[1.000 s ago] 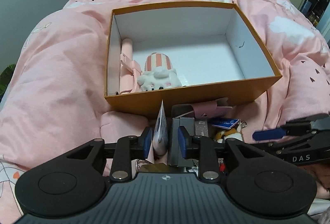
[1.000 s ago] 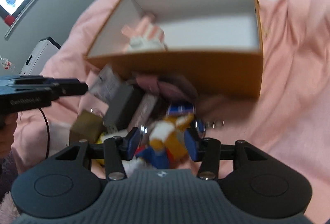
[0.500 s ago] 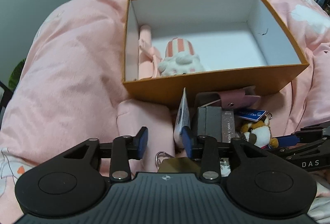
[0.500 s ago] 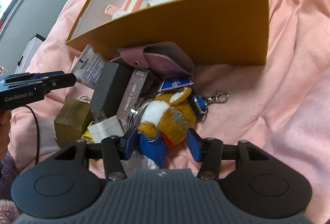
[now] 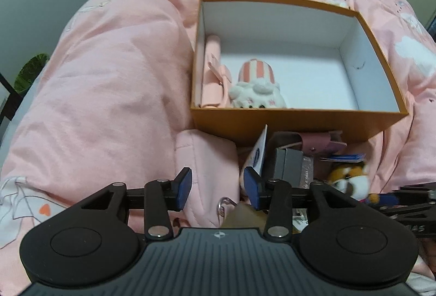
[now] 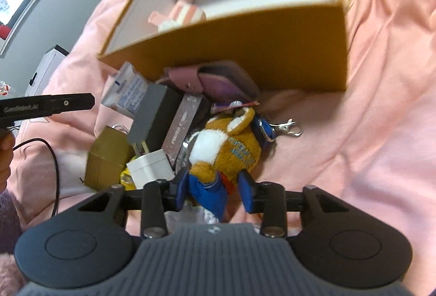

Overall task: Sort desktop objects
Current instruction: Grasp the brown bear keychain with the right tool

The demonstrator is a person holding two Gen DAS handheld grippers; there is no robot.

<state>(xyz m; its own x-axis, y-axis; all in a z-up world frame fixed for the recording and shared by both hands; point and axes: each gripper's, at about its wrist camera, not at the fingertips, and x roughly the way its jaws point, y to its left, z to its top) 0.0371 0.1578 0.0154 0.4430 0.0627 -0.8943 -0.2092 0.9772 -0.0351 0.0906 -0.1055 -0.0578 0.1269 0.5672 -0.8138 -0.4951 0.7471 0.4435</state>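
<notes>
An orange box (image 5: 297, 121), white inside, sits on the pink quilt and holds a striped pink-and-white plush (image 5: 256, 80) and a pink case. In front of it lies a heap of small things. My left gripper (image 5: 216, 187) is opening over bare quilt with nothing between its pads; a white-and-blue sachet (image 5: 259, 154) leans just right of its right pad. My right gripper (image 6: 215, 188) is closing on the orange-and-blue plush keychain (image 6: 226, 143), and both pads touch its lower body. The other gripper (image 6: 49, 105) shows at the left edge of the right wrist view.
The heap holds a grey charger (image 6: 155, 116), a pink card box (image 6: 182, 126), a white cube (image 6: 150, 167), a gold box (image 6: 109, 157) and a pink pouch (image 6: 218, 77) against the orange box's (image 6: 259, 50) front wall. A black cable trails at the left.
The left gripper let go of the sachet, spread its jaws and slid left of it. The right gripper came down around the plush keychain and narrowed its jaws onto it.
</notes>
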